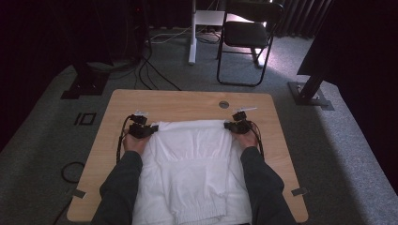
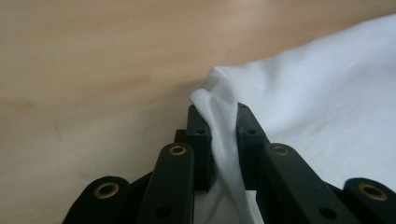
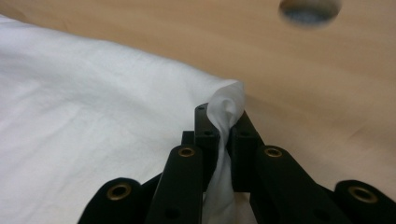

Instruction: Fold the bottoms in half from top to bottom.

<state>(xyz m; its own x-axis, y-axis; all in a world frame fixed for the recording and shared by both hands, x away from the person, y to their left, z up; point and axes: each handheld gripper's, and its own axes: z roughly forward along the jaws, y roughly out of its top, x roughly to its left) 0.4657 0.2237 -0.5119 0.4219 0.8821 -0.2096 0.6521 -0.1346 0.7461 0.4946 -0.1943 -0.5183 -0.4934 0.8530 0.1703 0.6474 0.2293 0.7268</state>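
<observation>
1. Sleeves (image 1: pixel 122 187) frame my white garment (image 1: pixel 192 159), spread flat on the table (image 1: pixel 187 101).
2. Left gripper (image 1: pixel 141 130): jaws pinched shut on the garment's far left corner.
3. Right gripper (image 1: pixel 238 125): jaws clamped on its far right corner.
4. Beyond, I see a round hole (image 1: pixel 224 104) and a black chair (image 1: pixel 246 35).

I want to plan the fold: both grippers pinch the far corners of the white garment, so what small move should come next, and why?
Probably lift both corners together and bring them toward the person. The left gripper and right gripper are each shut on a corner of the white garment, which lies flat on the table.
</observation>
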